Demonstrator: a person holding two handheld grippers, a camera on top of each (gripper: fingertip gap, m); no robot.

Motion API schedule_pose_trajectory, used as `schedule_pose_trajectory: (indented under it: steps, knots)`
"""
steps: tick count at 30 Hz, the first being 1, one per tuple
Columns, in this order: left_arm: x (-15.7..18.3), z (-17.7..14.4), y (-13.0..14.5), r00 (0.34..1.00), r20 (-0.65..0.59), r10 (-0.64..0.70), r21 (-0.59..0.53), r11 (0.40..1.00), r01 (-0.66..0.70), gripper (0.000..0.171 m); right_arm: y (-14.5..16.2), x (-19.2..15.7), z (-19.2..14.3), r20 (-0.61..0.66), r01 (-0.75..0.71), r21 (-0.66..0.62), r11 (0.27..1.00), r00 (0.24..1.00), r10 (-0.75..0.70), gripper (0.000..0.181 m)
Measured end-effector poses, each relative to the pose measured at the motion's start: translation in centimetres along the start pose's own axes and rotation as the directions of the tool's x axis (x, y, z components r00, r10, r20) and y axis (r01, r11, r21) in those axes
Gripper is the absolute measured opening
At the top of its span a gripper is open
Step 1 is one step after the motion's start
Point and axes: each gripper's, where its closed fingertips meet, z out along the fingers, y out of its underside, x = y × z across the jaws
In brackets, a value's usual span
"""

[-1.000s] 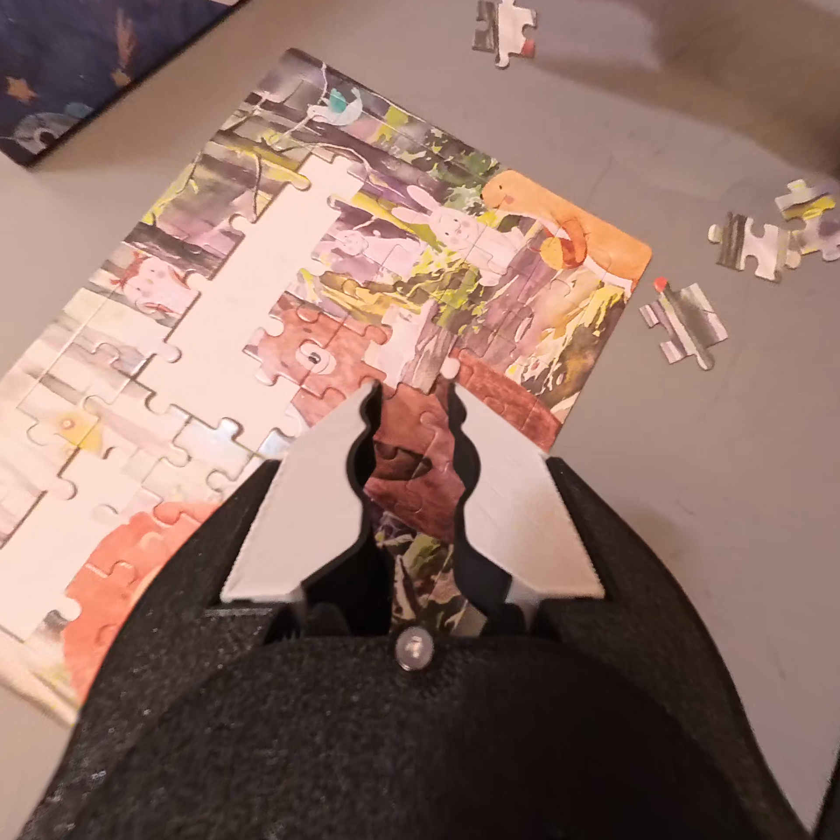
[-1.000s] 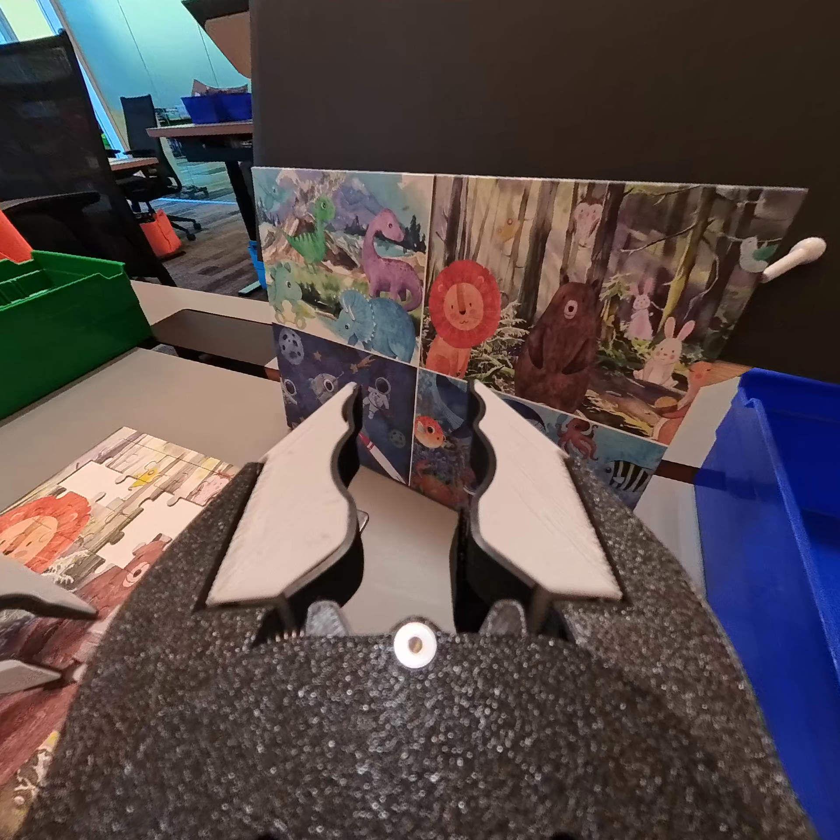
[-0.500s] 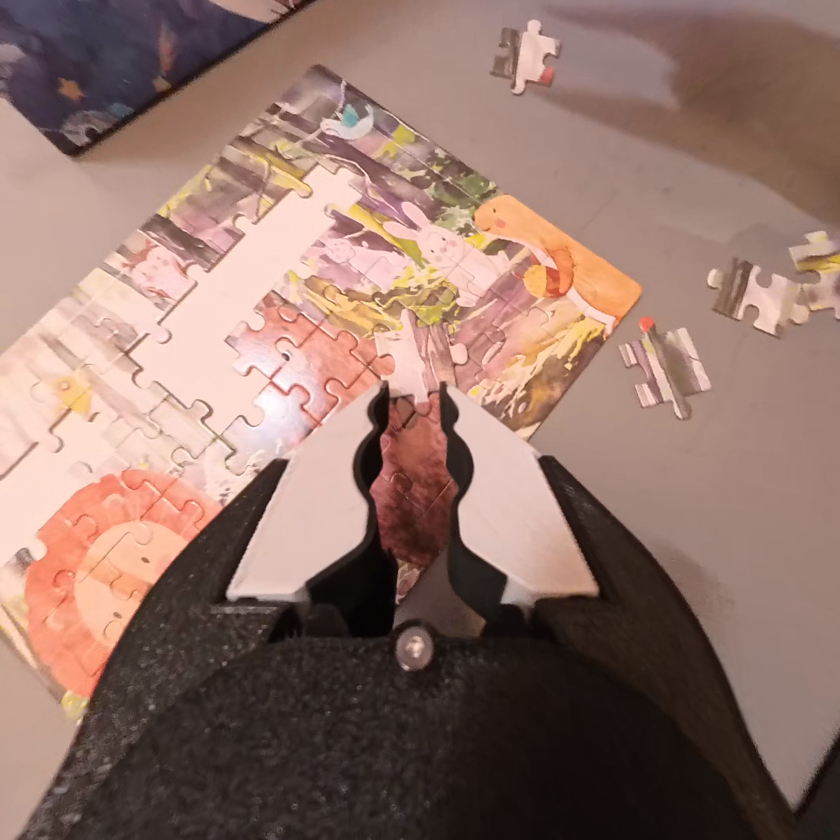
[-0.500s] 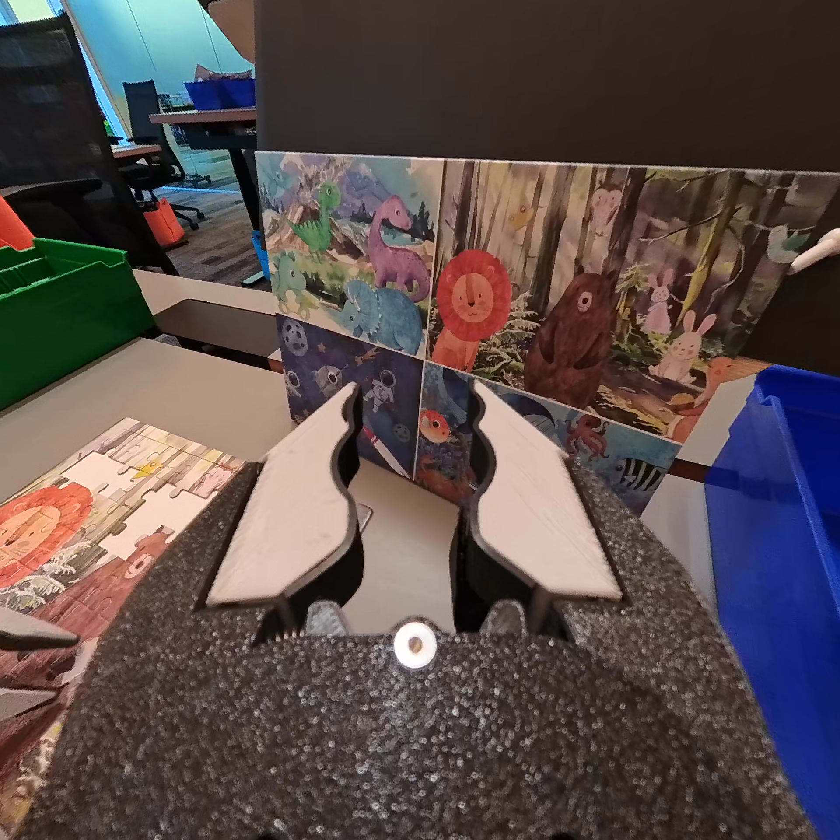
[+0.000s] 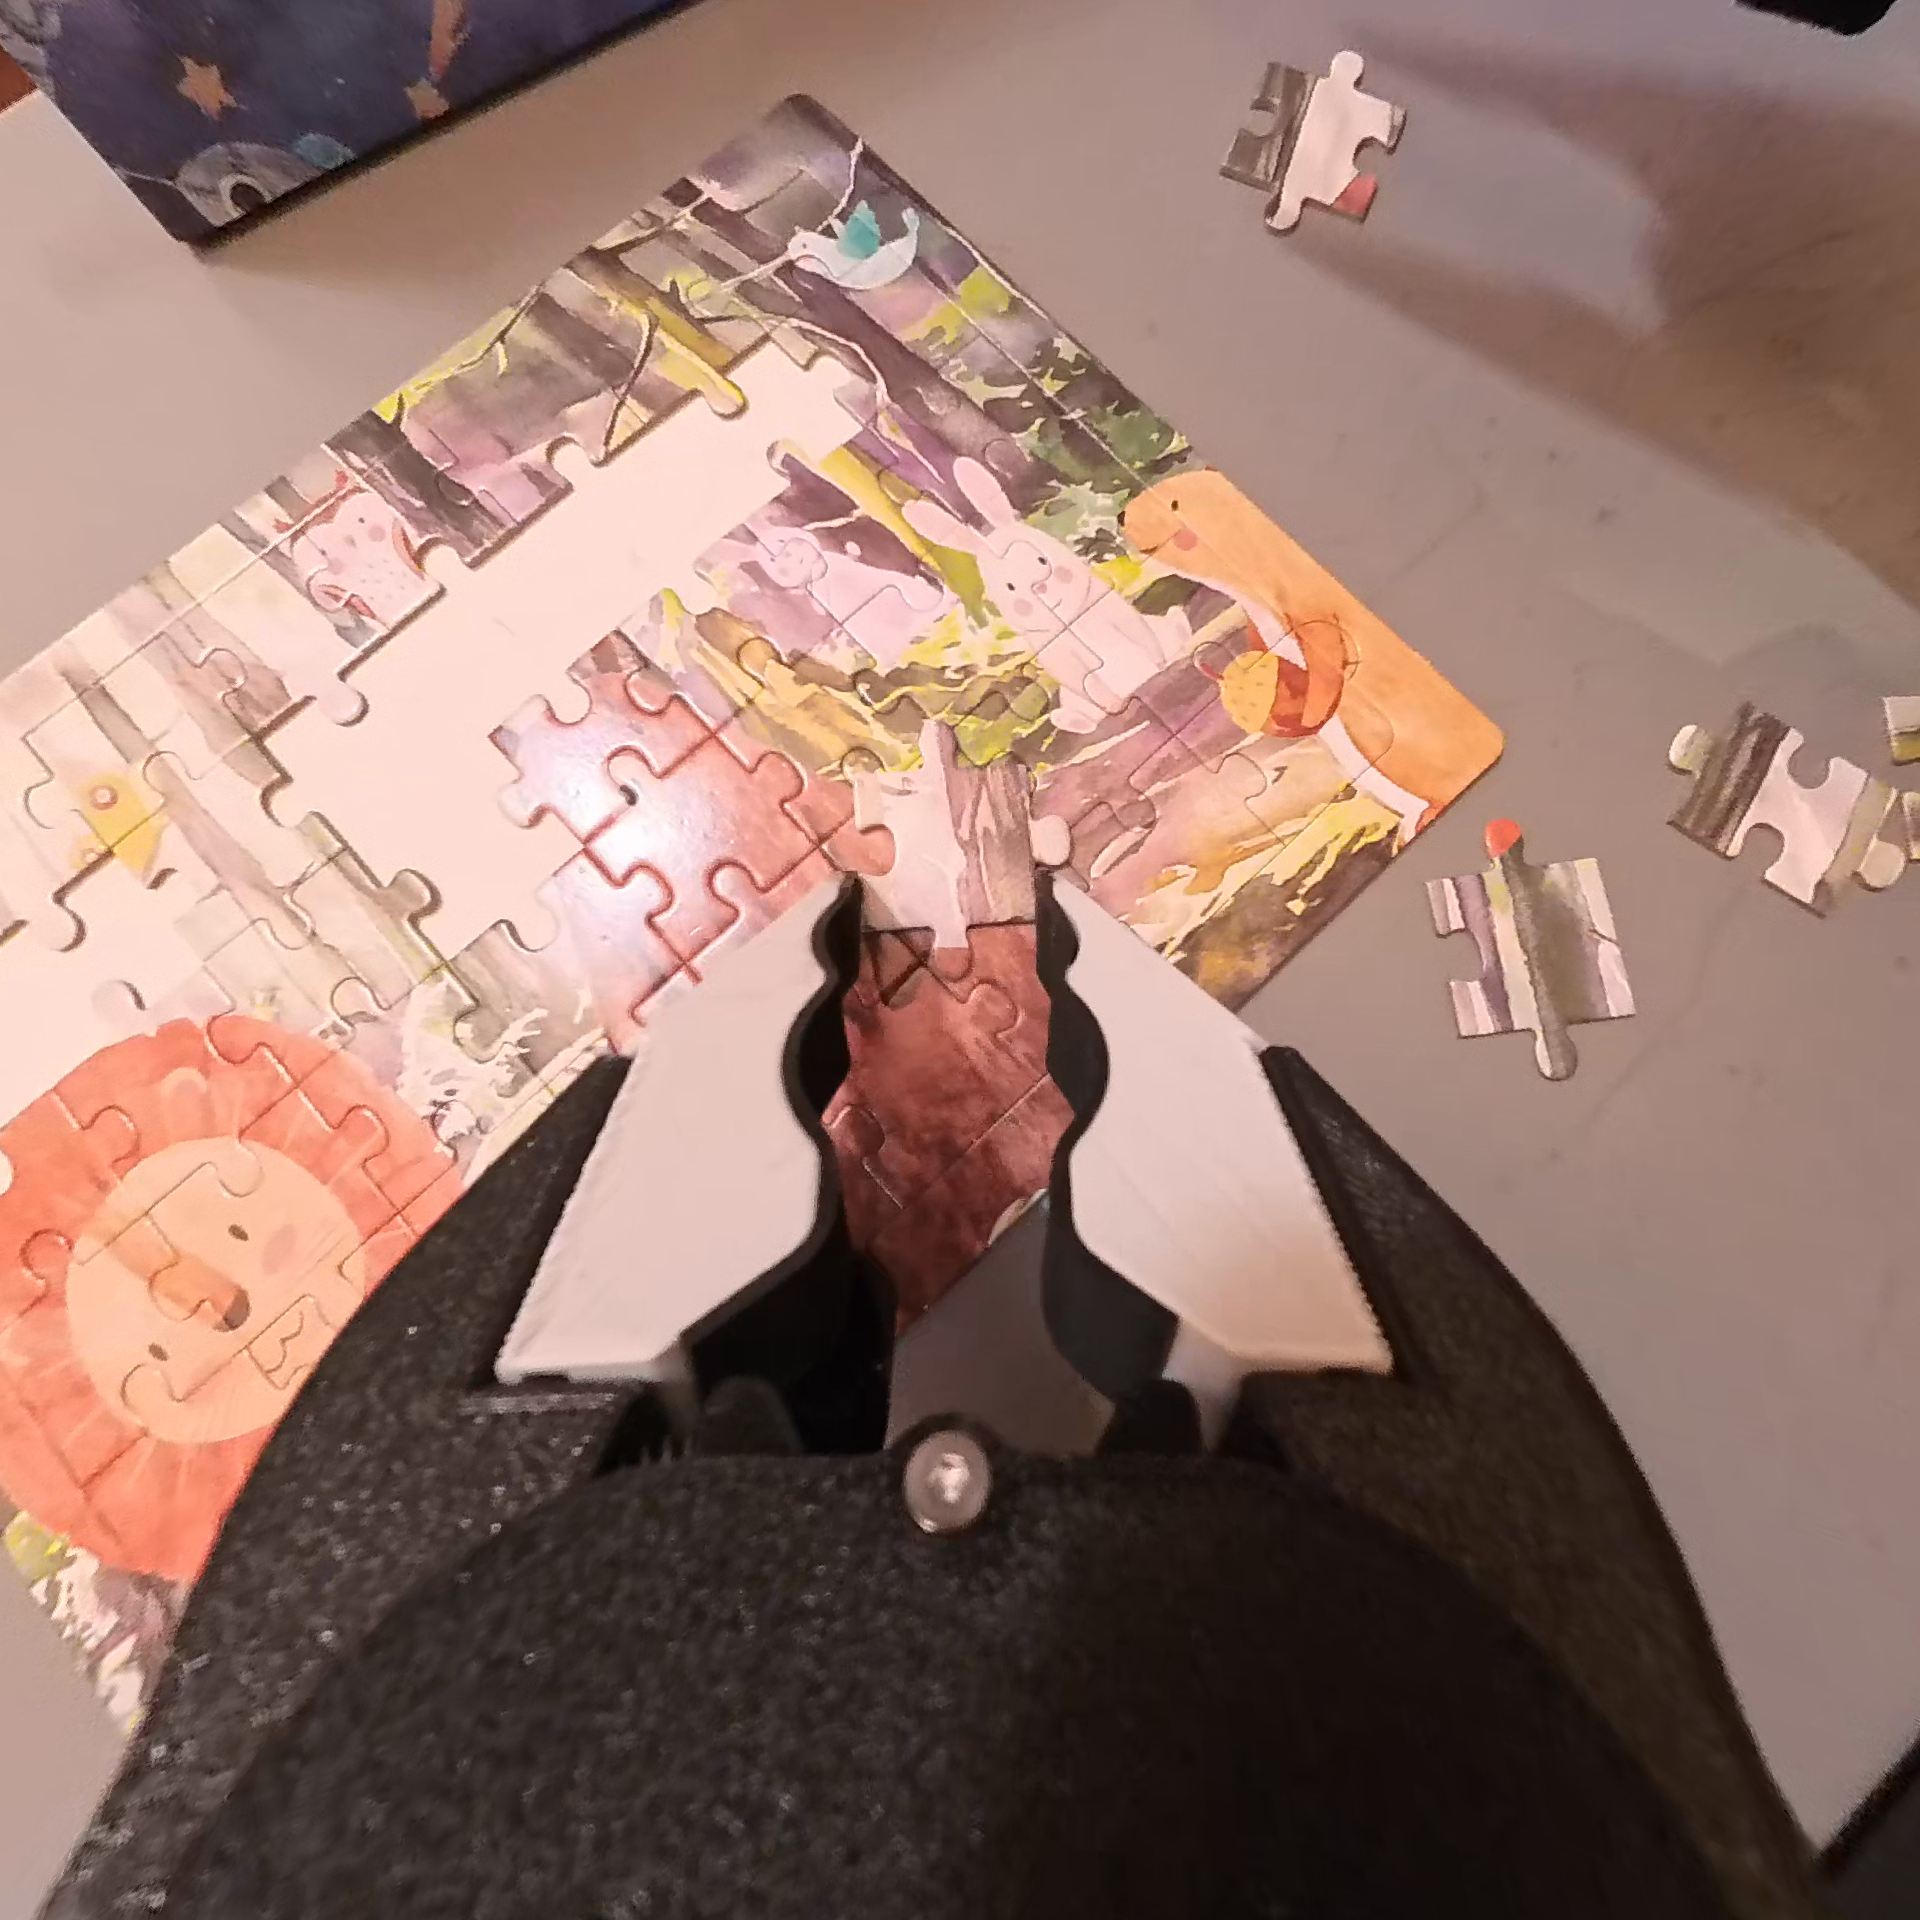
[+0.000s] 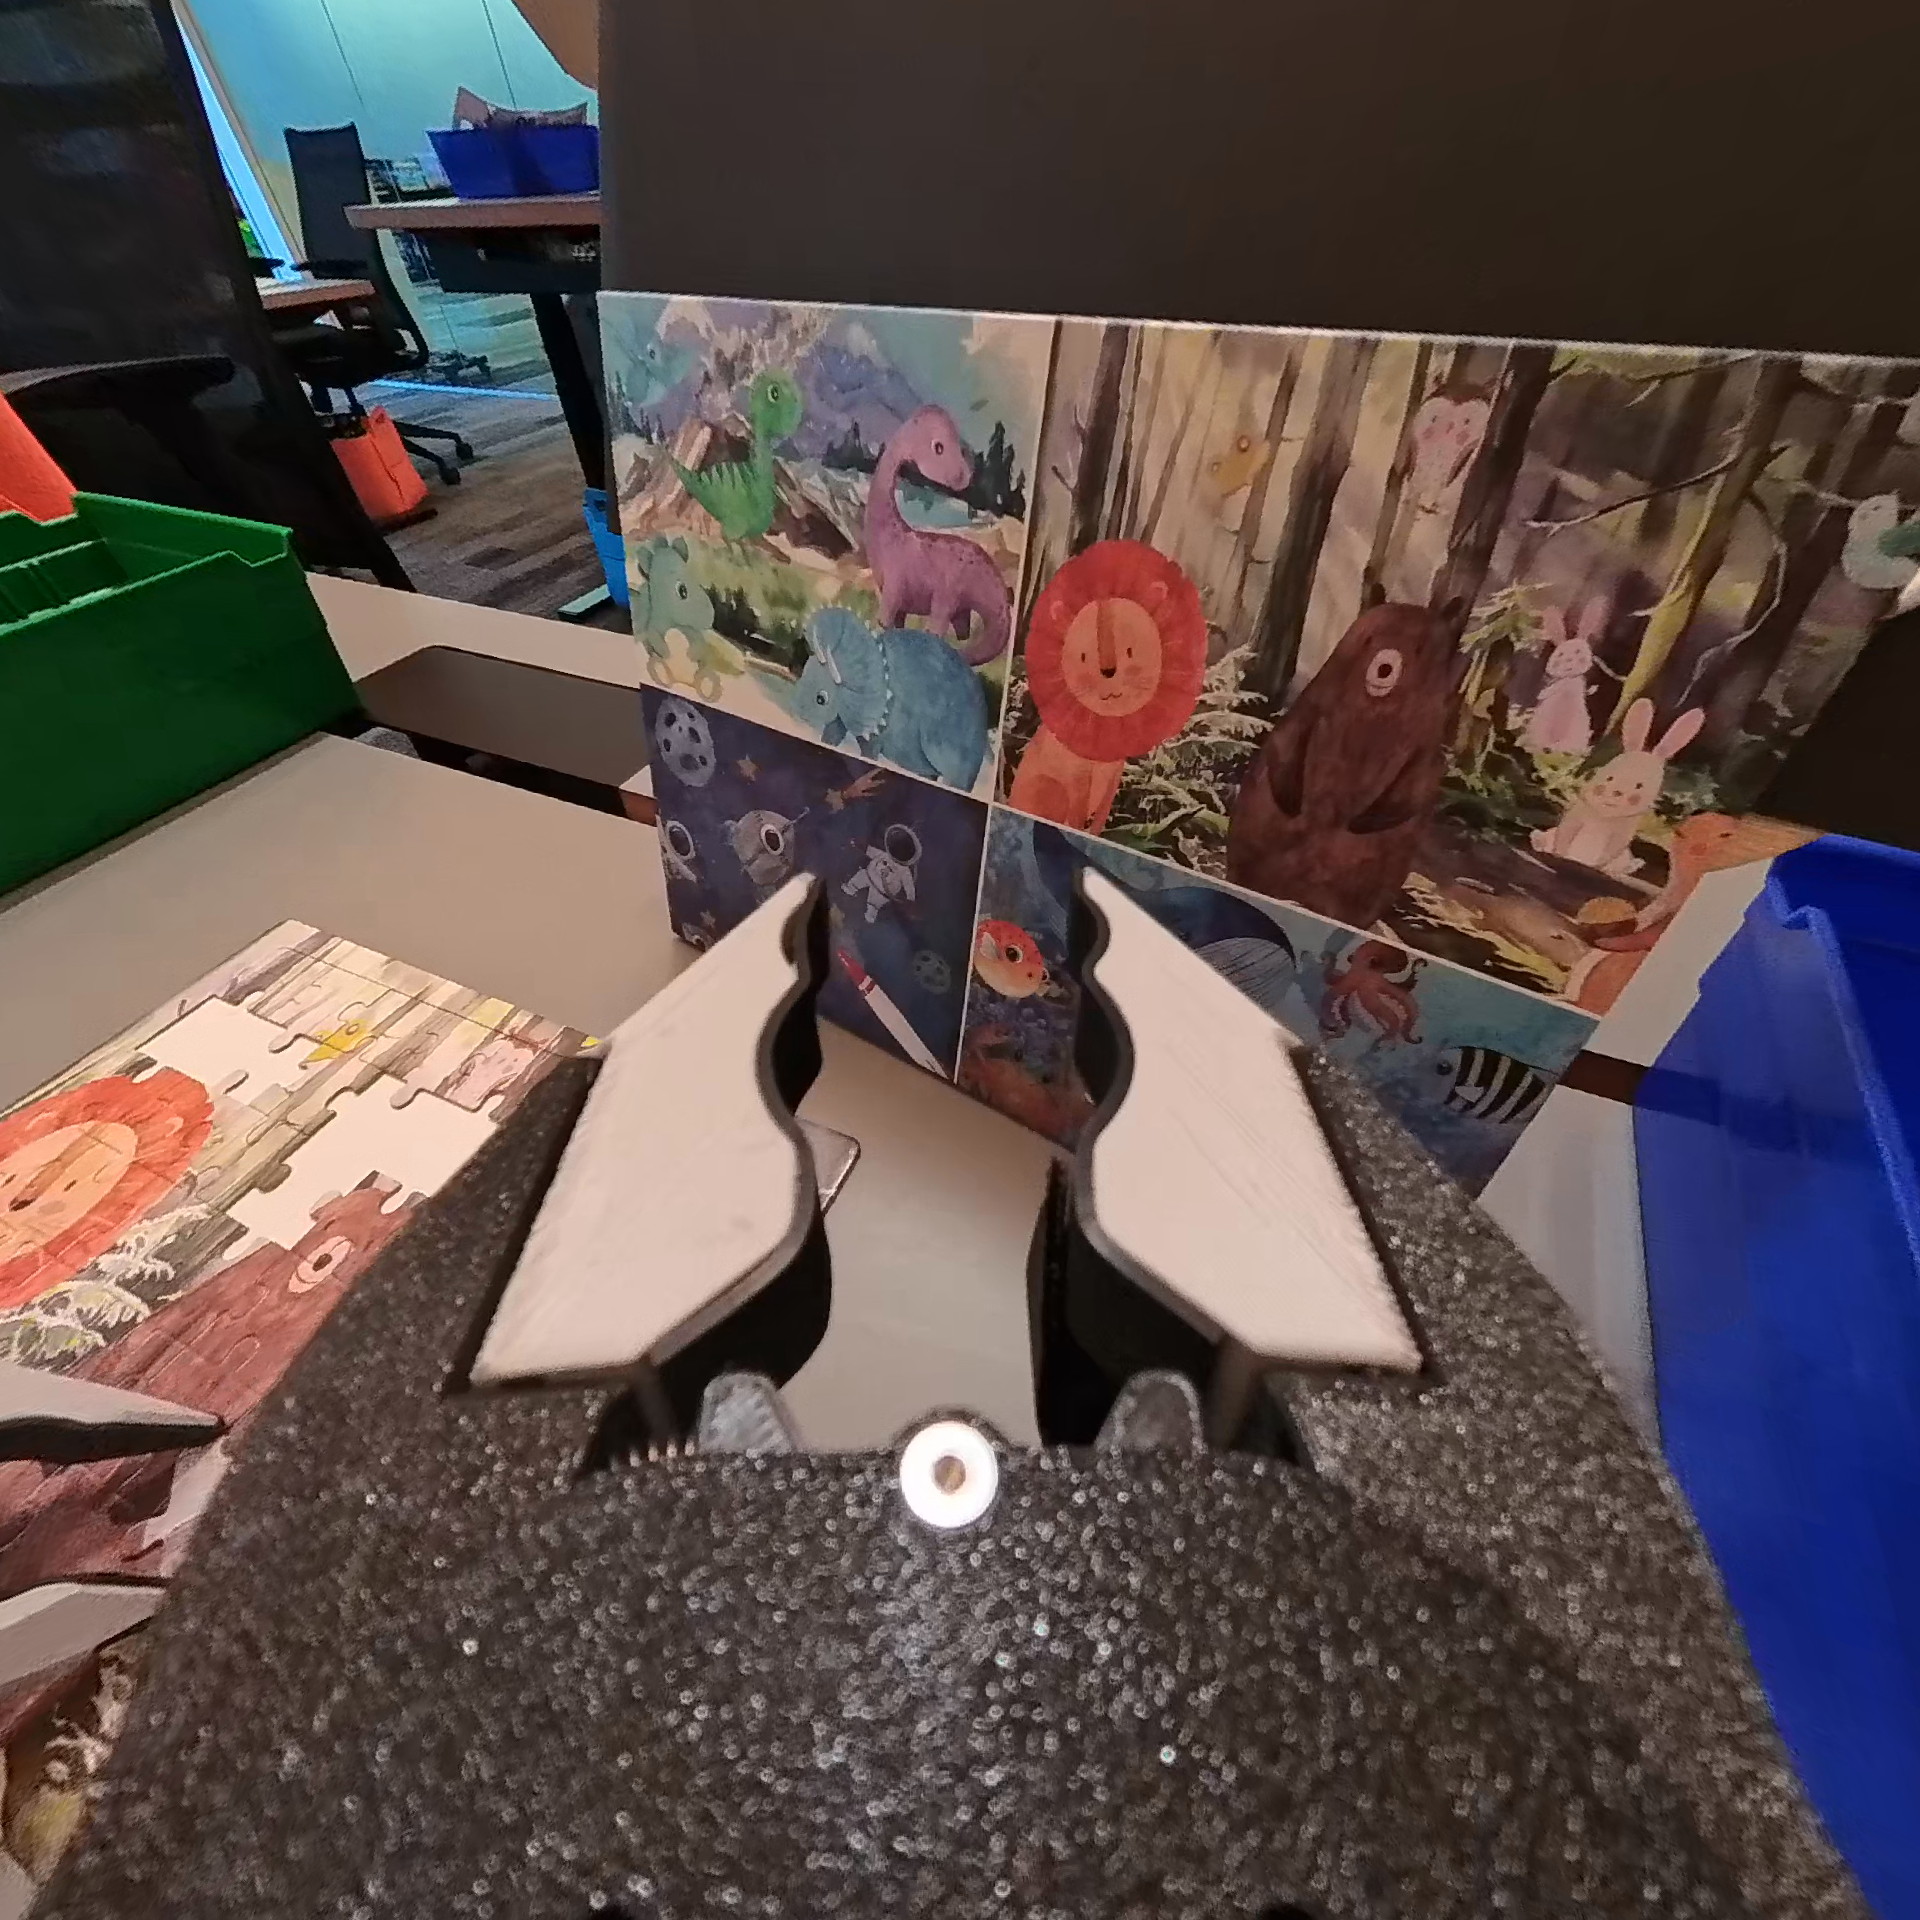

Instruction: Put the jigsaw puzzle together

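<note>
The partly built forest jigsaw puzzle (image 5: 727, 644) lies flat on the grey table, with a white gap (image 5: 582, 582) running diagonally through its middle. My left gripper (image 5: 948, 899) is shut on a grey-and-white puzzle piece (image 5: 951, 831) and holds it at its tips over the brown bear area near the puzzle's lower edge. My right gripper (image 6: 948, 894) is open and empty, held above the table to the right of the puzzle (image 6: 260, 1122). The left gripper's fingers (image 6: 94, 1423) show at the left edge of the right wrist view.
Loose pieces lie on the table right of the puzzle (image 5: 1314, 140), (image 5: 1527, 961), (image 5: 1787, 805). A picture board (image 6: 1247, 675) stands upright ahead of the right gripper. A blue bin (image 6: 1818, 1247) is on the right, a green crate (image 6: 135, 665) on the left. Some 25 cm of space lies between my two pairs of fingers.
The left gripper has drawn back toward the puzzle's lower edge with the piece in it, so the lion now shows. The right gripper has edged closer to the picture board.
</note>
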Motion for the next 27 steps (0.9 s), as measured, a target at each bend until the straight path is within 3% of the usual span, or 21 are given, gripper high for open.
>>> schedule_pose_trajectory:
  steps: [8, 13, 16, 27]
  knots:
    - [-2.8, -0.7, -1.7, 0.993, 0.116, -0.021, 0.050, 0.999, 0.015, 0.033, 0.0, 0.0, 0.0, 0.000, 0.004, -0.003, 1.000, 1.000, -0.004, 0.046]
    - [-7.1, 0.0, -4.2, 0.967, 0.210, -0.144, 0.110, 0.986, 0.123, 0.033, 0.0, -0.2, 0.0, 0.006, 0.002, -0.004, 1.000, 1.000, -0.002, 0.046]
    - [-8.9, 1.4, -4.4, 0.947, 0.241, -0.210, 0.082, 0.977, 0.196, 0.033, -0.1, -0.2, -0.1, 0.008, 0.005, -0.003, 1.000, 1.000, -0.005, 0.046]
    - [-9.4, 2.7, -3.5, 0.897, 0.264, -0.356, 0.069, 0.934, 0.350, 0.034, -0.2, -0.7, 0.0, 0.037, -0.031, 0.000, 1.000, 0.999, 0.031, 0.046]
